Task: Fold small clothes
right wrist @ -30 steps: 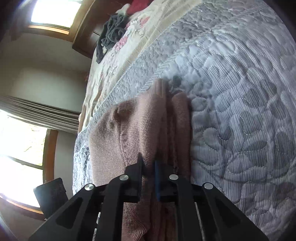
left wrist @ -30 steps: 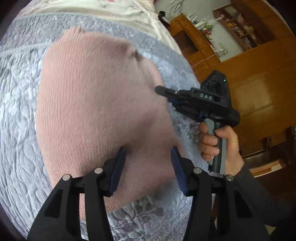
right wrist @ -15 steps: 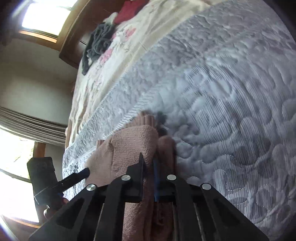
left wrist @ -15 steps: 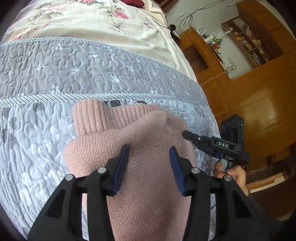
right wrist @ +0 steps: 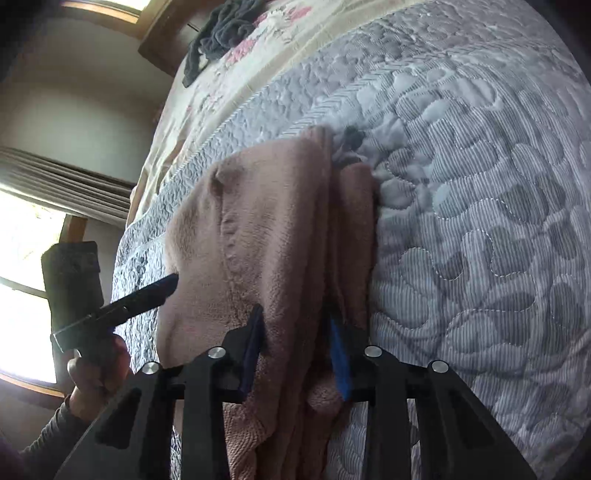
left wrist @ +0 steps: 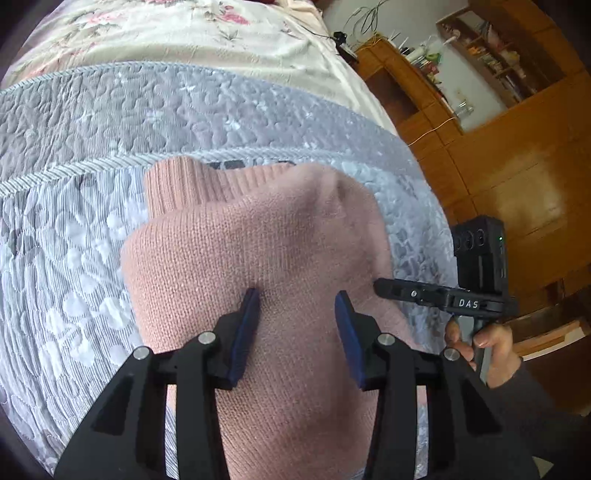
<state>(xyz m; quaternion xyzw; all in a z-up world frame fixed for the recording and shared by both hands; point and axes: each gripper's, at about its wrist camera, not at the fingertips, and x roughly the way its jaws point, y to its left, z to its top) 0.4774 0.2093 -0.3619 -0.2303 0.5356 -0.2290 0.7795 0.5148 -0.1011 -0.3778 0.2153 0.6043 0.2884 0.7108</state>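
Sweater (left wrist: 258, 266), pink knit: folded into a thick bundle on the bed's grey quilt (left wrist: 74, 258), ribbed hem showing at the far edge; layers stacked unevenly on one side. Fold judged largely done; squaring up appears to remain. Floral bedspread (left wrist: 166, 33) beyond, dark garment (right wrist: 221, 29) lying on it. Left gripper (left wrist: 297, 325): fingers released, spread over the bundle. Right gripper (right wrist: 297, 347): fingers parted, straddling a fold.

Folded sweater (left wrist: 258, 266) on quilt (left wrist: 66, 236) on bed; floral sheet (left wrist: 184, 40) behind; wooden cabinets (left wrist: 517, 155) right of bed.
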